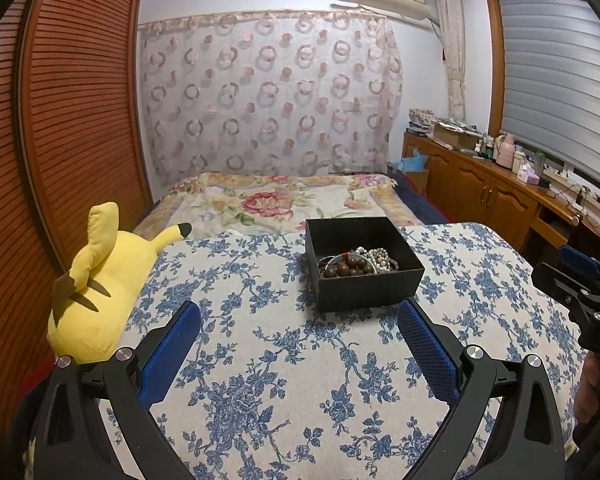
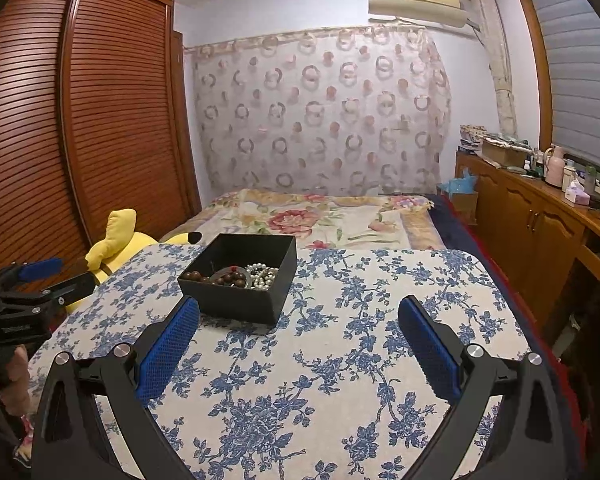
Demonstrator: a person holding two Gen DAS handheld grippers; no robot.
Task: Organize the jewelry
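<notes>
The black box [image 1: 363, 264] sits open on the far half of the tabletop [image 1: 284, 368], which is covered in blue-flowered cloth, and all the jewelry visible lies inside it: a string of brown wooden beads [image 1: 345, 269] toward the front, pearls [image 1: 383, 260] heaped beside them, touching and partly tangled, with a bit of red cord among them. Gathered so, the pieces look already put away, or else waiting to be sorted; I cannot tell which. The left tool [image 1: 300, 320] hovers just short of the box, fingers spread wide and gripping nothing. The right tool [image 2: 300, 316] is likewise released and empty, the box just beyond its left finger. A yellow plush toy [image 1: 96, 284] leans at the tabletop's left edge, well apart from the box. Nothing blocks either approach; the box's walls would force a reach from above.
</notes>
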